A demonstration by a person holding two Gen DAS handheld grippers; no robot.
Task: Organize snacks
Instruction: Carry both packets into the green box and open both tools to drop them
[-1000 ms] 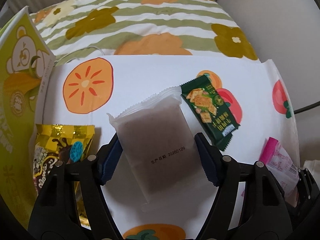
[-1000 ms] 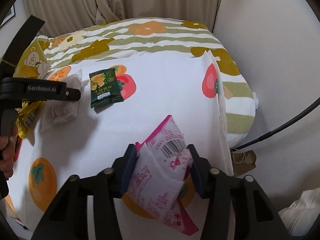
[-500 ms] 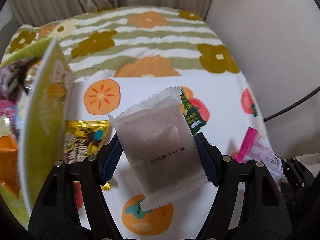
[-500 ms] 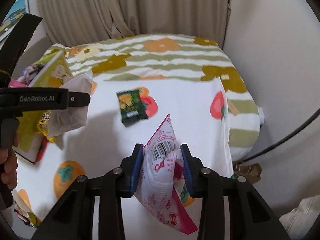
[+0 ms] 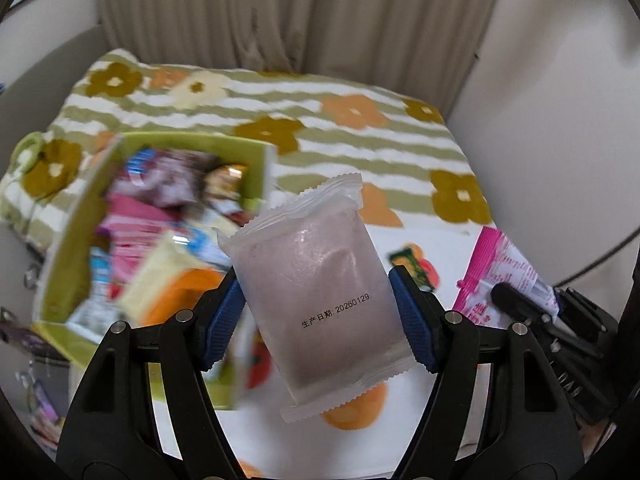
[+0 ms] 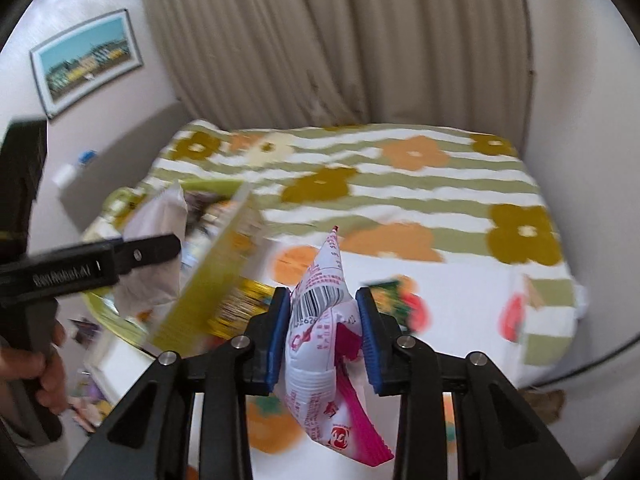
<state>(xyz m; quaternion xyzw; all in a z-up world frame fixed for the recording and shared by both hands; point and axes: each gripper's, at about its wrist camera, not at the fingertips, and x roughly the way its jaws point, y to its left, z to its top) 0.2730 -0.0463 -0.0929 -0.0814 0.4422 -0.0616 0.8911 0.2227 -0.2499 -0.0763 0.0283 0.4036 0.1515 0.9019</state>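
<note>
My left gripper [image 5: 316, 320] is shut on a frosted packet with a brownish filling [image 5: 316, 284] and holds it in the air, near the right wall of the green snack box [image 5: 76, 248], which holds several packets. My right gripper [image 6: 322, 334] is shut on a pink and white packet [image 6: 320, 320], lifted above the bed. That packet also shows at the right of the left wrist view [image 5: 500, 272]. The left gripper [image 6: 120, 256] with its frosted packet [image 6: 156, 240] shows at the left of the right wrist view, over the box [image 6: 216, 264].
A small dark green biscuit packet [image 5: 412, 268] lies on the white fruit-print cloth [image 5: 440, 248]; it also shows in the right wrist view [image 6: 390, 296]. A yellow packet [image 6: 236, 308] lies beside the box. Curtain and walls stand behind the striped flower blanket [image 6: 400, 184].
Both grippers have risen with their packets. The left one has swung left toward the green box, whose inside has come into view. The right gripper has squeezed tighter on the pink packet.
</note>
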